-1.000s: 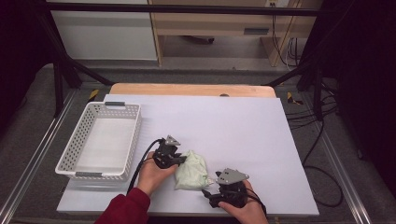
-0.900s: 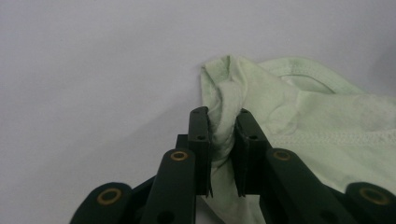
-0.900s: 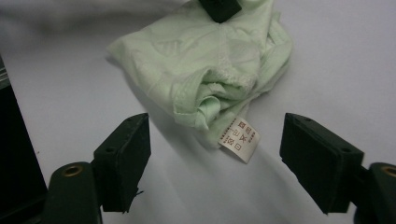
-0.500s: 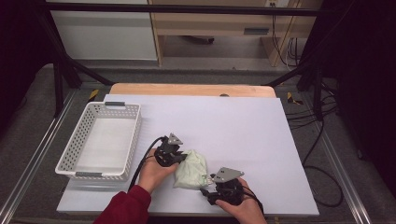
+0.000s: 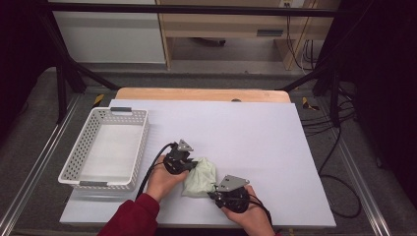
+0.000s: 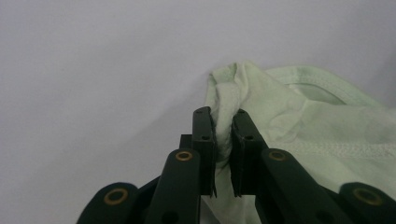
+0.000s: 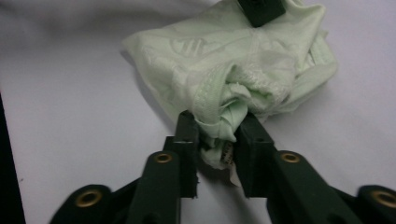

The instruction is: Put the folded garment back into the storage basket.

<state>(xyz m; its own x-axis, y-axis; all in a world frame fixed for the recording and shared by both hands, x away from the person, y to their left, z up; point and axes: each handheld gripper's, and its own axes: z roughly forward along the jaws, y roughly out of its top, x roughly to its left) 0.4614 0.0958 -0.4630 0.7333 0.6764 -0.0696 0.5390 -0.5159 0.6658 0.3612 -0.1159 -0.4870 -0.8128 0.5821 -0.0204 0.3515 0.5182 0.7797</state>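
A crumpled pale green garment [image 5: 200, 177] lies on the white table near its front edge, between my two hands. My left gripper [image 5: 189, 166] sits at the garment's left side, and its jaws are shut on a fold of the green garment [image 6: 261, 107] with my left gripper [image 6: 223, 120] pinching it upright. My right gripper [image 5: 215, 192] is at the garment's near right corner. Its jaws have just been closing and now pinch a bunched hem of the garment [image 7: 224, 60] in my right gripper [image 7: 219, 122]. The other gripper's black tip [image 7: 259, 10] shows at the garment's far side.
A white perforated basket [image 5: 88, 147] stands at the table's left side. A wooden board edge [image 5: 201, 94] runs along the back of the table. Cables [image 5: 339, 162] hang off the right. Open white tabletop [image 5: 255, 132] lies behind and to the right of the garment.
My right gripper has moved in to the garment's near corner and its jaws have closed on the cloth. My left gripper has stayed in place, gripping the garment.
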